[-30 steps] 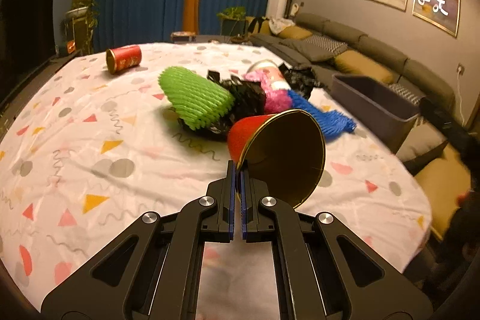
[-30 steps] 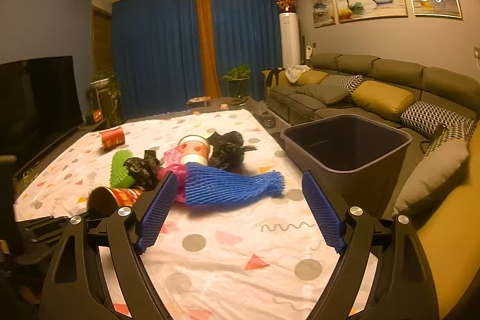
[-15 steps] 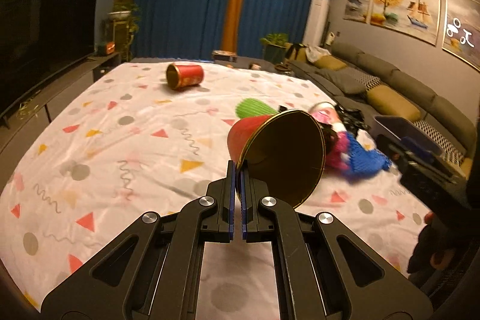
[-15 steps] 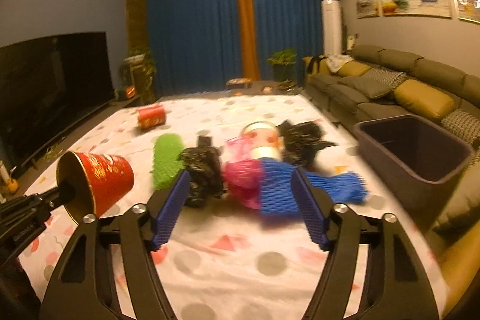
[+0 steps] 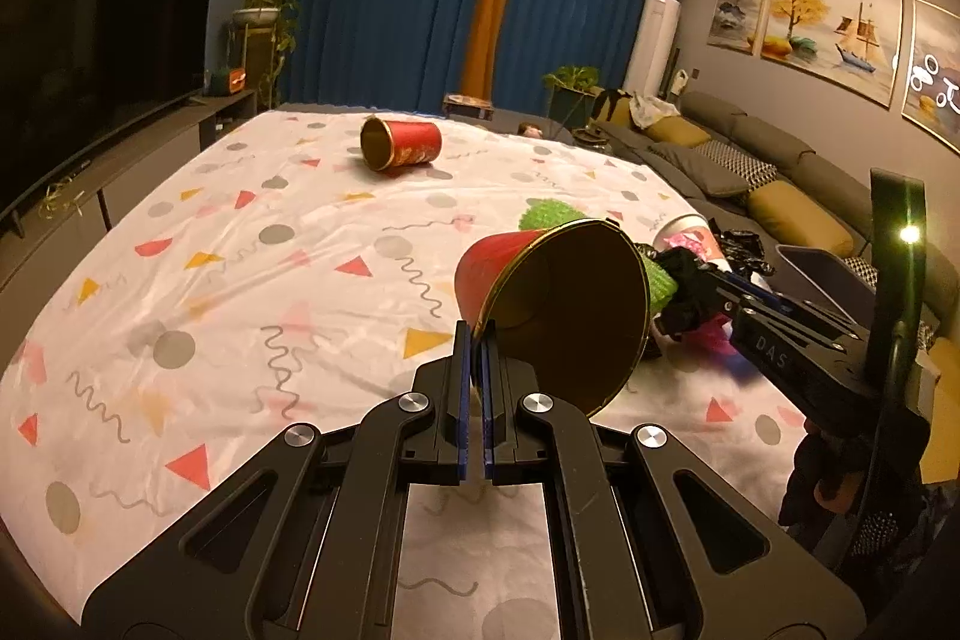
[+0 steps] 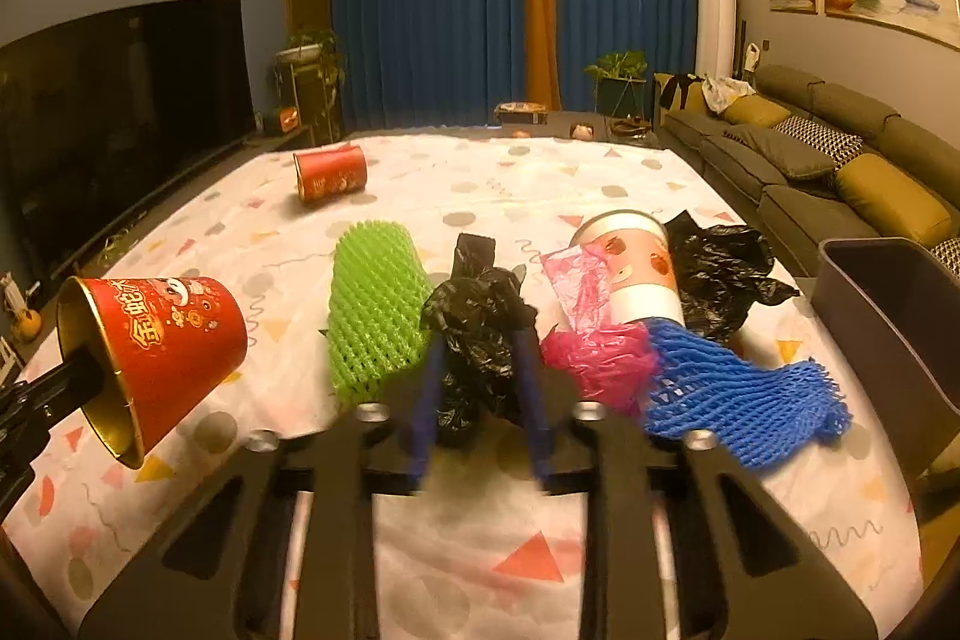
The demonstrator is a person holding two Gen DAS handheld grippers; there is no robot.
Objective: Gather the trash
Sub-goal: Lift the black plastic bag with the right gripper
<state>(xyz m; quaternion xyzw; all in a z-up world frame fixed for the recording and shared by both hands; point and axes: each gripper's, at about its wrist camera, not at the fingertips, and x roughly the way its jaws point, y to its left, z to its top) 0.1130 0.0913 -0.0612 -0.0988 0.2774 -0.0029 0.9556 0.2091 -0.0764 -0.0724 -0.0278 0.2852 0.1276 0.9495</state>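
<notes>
the left tool [image 5: 474, 340] was clamped on the rim of a red paper cup [image 5: 540, 304], which hung tilted above the patterned sheet of the worktop [image 5: 240, 280], its gold mouth facing the camera. to its right, the right tool [image 6: 480, 358] had just been closing, its blue pads pressed on either side of a crumpled black plastic bag [image 6: 480, 316] that sat between them, though motion blur softened the contact.

just left of that bag lay a green foam net [image 6: 375, 304], touching it. to the right lay a crumpled pink bag [image 6: 594, 358], a white and orange paper cup [image 6: 633, 268] on its side, a second black bag [image 6: 720, 268] beyond it, and a blue foam net [image 6: 738, 400] reaching toward the near right edge. a second red cup [image 6: 330, 172] lay on its side at the far left, well apart from the pile. a dark bin [image 6: 888, 304] stood beside the worktop's right edge.

the right wrist view showed the whole pile and the held cup's printed side at left. the left wrist view hid most of the pile behind the held cup, showing only slivers of green net and black bag, but it caught the right tool's body from the side, a small light glowing on it, with a television and cabinet along the left wall.
</notes>
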